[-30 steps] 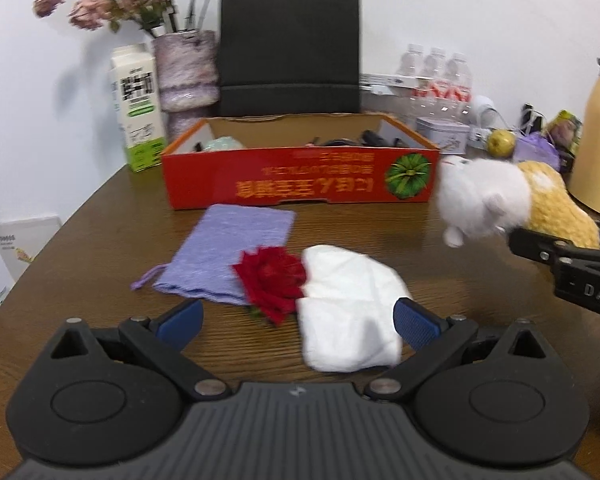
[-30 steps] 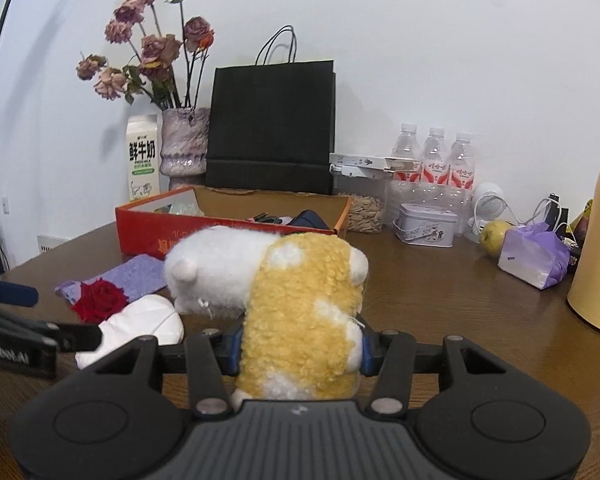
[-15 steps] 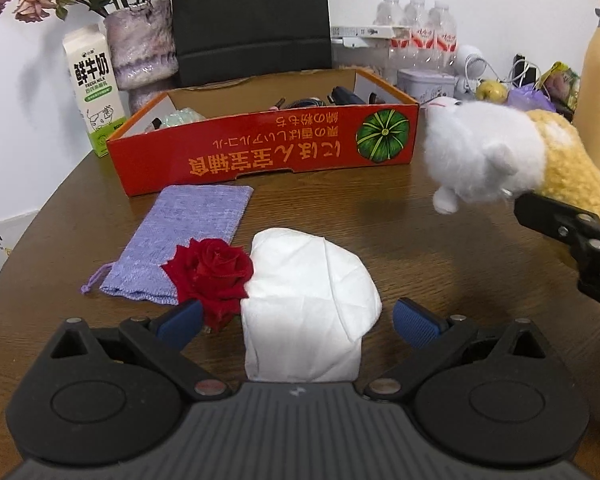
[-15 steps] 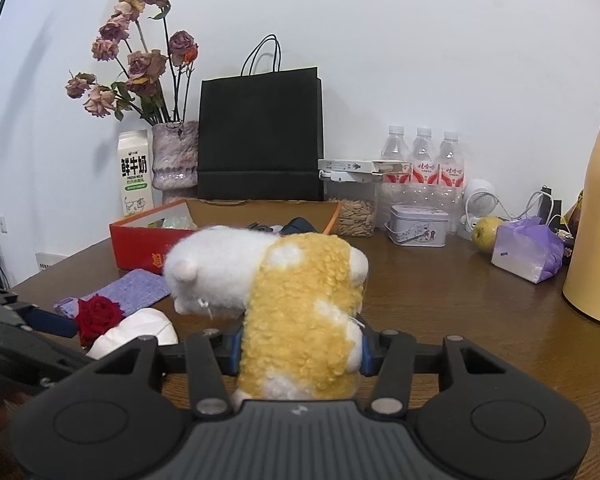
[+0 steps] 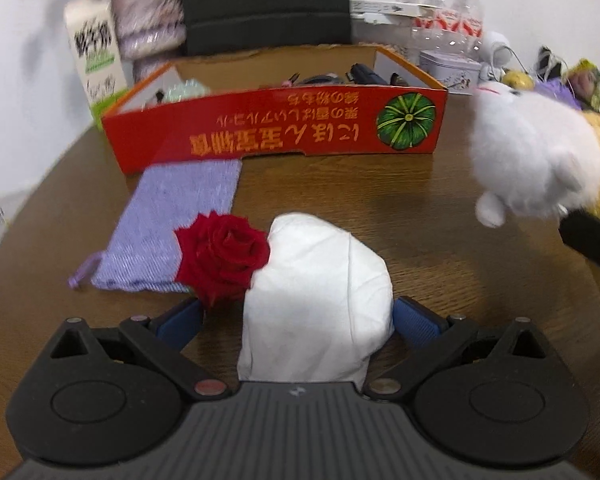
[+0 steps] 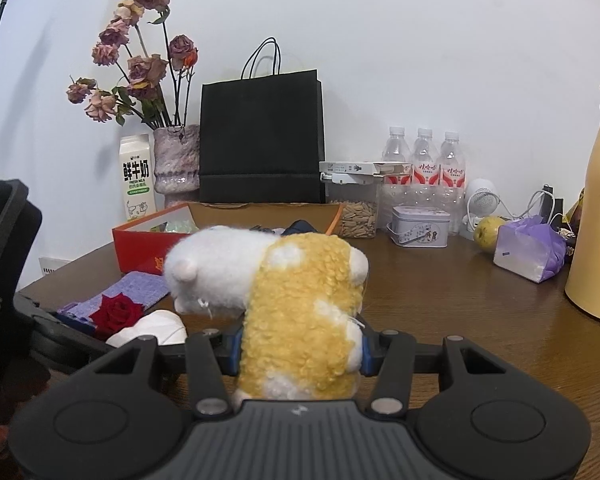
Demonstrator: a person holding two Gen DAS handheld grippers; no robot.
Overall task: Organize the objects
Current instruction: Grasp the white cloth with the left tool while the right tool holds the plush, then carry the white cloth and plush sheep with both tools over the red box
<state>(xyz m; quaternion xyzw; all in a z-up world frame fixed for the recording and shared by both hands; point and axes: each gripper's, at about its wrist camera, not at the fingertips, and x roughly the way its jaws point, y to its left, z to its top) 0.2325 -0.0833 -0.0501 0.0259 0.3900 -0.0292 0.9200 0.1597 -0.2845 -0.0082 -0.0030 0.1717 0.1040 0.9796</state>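
The right gripper (image 6: 302, 354) is closed on a yellow-and-white plush toy animal (image 6: 300, 304), its blue pads pressed into the curly yellow body from both sides. The toy's fluffy white head sticks out to the left of the jaws, raised above the brown wooden table (image 6: 460, 320).

The left gripper (image 5: 296, 320) stands wide open, holding nothing. Its blue pads (image 5: 414, 320) sit on either side of a crumpled white cloth pouch (image 5: 320, 292), which lies on the table between the jaws; the pads do not press on it. The right pad is just beside the pouch's edge, while the left pad stands a little apart from it, just below the flower.

Taking the white pouch as the landmark: a red fabric rose (image 5: 224, 252) touches its left edge and rests partly on a flat lilac woven drawstring bag (image 5: 176, 224), which stretches away to the left and behind. Farther behind the pouch stands an open red cardboard box with a green pumpkin print (image 5: 276, 132), with small dark items and something pale green inside that are too blurred to identify. To the right of the pouch and above the table hangs the plush toy, well apart from it. Behind the box, a milk carton (image 6: 137, 178), a mottled vase of dried roses (image 6: 176, 164) and a black paper bag (image 6: 262, 140) line the wall.
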